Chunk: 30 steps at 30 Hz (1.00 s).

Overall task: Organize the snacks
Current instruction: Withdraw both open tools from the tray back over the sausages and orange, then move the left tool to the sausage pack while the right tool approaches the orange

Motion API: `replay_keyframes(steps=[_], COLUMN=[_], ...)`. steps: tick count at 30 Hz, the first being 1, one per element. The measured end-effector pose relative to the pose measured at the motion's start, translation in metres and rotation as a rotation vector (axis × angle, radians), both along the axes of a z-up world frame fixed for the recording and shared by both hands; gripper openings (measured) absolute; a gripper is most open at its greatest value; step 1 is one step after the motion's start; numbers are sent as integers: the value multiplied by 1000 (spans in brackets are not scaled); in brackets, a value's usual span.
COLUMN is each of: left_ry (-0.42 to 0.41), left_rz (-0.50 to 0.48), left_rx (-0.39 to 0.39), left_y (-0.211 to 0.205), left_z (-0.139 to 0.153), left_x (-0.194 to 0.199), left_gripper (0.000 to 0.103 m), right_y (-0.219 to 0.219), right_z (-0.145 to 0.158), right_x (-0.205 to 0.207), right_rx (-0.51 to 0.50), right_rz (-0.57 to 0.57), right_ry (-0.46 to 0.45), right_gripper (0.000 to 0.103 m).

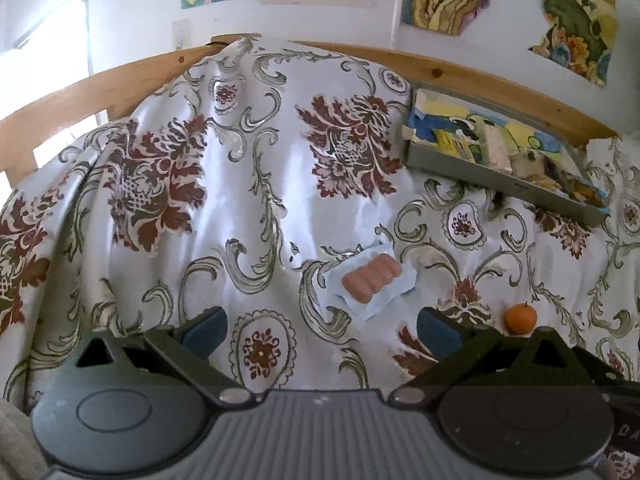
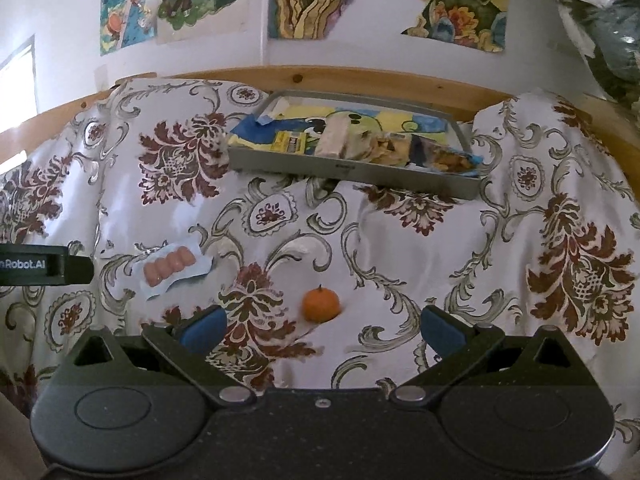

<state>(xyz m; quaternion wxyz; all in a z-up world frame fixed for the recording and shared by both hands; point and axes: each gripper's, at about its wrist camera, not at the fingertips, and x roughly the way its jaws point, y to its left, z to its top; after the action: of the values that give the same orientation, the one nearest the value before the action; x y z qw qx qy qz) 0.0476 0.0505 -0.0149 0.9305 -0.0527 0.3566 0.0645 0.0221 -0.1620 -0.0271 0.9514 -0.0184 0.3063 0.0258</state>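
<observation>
From the left wrist, the left tongs (image 1: 322, 326) hang low over the patterned cloth (image 1: 256, 184), spread wide and empty. The pack of sausages (image 1: 370, 282) lies just ahead between the tips; the orange (image 1: 521, 318) sits off to the right, the grey tray (image 1: 500, 178) of snacks farther back by the wooden rail (image 1: 480, 76).

From the right wrist, the right tongs (image 2: 322, 326) are also spread apart, holding nothing. The orange (image 2: 321, 304) rests just ahead between them, the sausages (image 2: 170, 267) left, the tray (image 2: 352, 170) beyond.
</observation>
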Motion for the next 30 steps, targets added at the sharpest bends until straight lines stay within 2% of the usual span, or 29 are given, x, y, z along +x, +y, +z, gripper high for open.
replay_keyframes(steps=[7,16,25,30], left_ry=[103,202,204,195], left_rz=[-33,-79,-218,-243], left_rx=[-6,-2,65,71], left_y=[-1,2,4,2], left_z=[-6,-16,-16,-19], left_x=[18,42,68,76], left_gripper=[103,103,103,103], right_y=[2,6,11,11], right_z=[-4,-15,-18,-19], right_x=[3,14,33,46], right_rx=[-5,-4,2,-11], right_rz=[10,42,65,78], right_ry=[25,102,145,142], right_gripper=[102,102,102,102])
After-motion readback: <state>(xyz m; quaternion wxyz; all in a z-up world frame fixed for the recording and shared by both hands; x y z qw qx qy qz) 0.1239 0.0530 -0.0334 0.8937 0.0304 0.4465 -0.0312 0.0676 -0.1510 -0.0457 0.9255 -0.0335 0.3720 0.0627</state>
